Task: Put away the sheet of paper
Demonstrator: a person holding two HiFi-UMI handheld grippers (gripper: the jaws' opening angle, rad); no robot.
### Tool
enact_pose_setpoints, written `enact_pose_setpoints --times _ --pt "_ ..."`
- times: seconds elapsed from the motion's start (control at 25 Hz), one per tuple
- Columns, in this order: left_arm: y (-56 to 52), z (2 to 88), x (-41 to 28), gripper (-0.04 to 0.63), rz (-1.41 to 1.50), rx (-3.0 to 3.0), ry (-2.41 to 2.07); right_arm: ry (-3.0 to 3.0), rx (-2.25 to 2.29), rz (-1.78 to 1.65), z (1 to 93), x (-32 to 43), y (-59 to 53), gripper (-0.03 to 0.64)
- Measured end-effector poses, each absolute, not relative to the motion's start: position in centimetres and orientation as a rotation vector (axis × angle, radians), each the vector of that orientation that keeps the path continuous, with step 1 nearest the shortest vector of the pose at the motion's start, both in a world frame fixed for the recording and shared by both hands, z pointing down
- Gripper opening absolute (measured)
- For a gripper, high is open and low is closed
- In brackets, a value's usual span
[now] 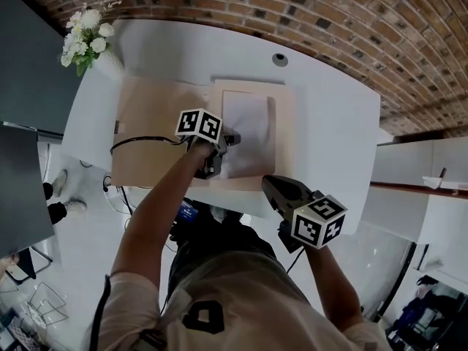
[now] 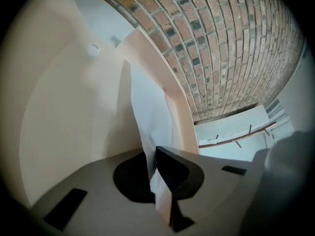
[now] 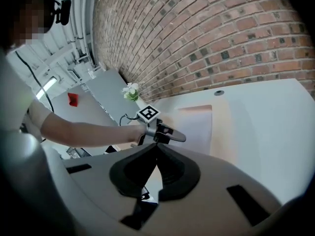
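Note:
A white sheet of paper [image 1: 248, 131] lies on the right half of an open tan folder [image 1: 149, 126] on the white table [image 1: 333, 115]. My left gripper [image 1: 219, 154] is shut on the sheet's near left corner. In the left gripper view the sheet [image 2: 147, 113] runs up from between the closed jaws of that gripper [image 2: 152, 155], beside the folder's inner face [image 2: 69, 122]. My right gripper [image 1: 281, 190] hovers at the table's front edge, shut and empty. The right gripper view shows its jaws [image 3: 156, 149] closed, with the left gripper [image 3: 165, 134] and the paper [image 3: 198, 128] beyond.
White flowers [image 1: 86, 36] stand at the table's far left corner. A round cable grommet [image 1: 280, 59] sits near the brick wall [image 1: 307, 13]. A black cable [image 1: 139, 142] crosses the folder's left flap. White cabinets are to the right.

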State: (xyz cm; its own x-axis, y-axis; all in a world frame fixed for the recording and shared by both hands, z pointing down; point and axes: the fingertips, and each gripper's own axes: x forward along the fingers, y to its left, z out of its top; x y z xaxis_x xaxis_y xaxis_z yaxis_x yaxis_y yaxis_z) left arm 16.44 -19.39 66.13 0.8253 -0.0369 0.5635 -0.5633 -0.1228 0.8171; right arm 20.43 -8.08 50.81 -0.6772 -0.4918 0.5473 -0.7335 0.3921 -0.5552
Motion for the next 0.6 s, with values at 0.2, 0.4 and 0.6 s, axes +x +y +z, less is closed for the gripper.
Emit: enact_pose_setpoints --times 0.2,0.4,0.6 --pt "-19.4 66.2 16.4 0.015 0.479 1.647 -0.478 -2.382 1.036 1.169 50.2 19.5 -7.6 0.023" --pt "-19.4 66.3 16.4 0.015 0.486 1.65 -0.478 -2.398 1.028 1.188 49.8 19.1 -7.2 0.023" --pt "-19.4 66.3 16.3 0.015 0.488 1.649 -0.477 -2.406 1.026 1.204 49.7 18.8 -7.1 0.023"
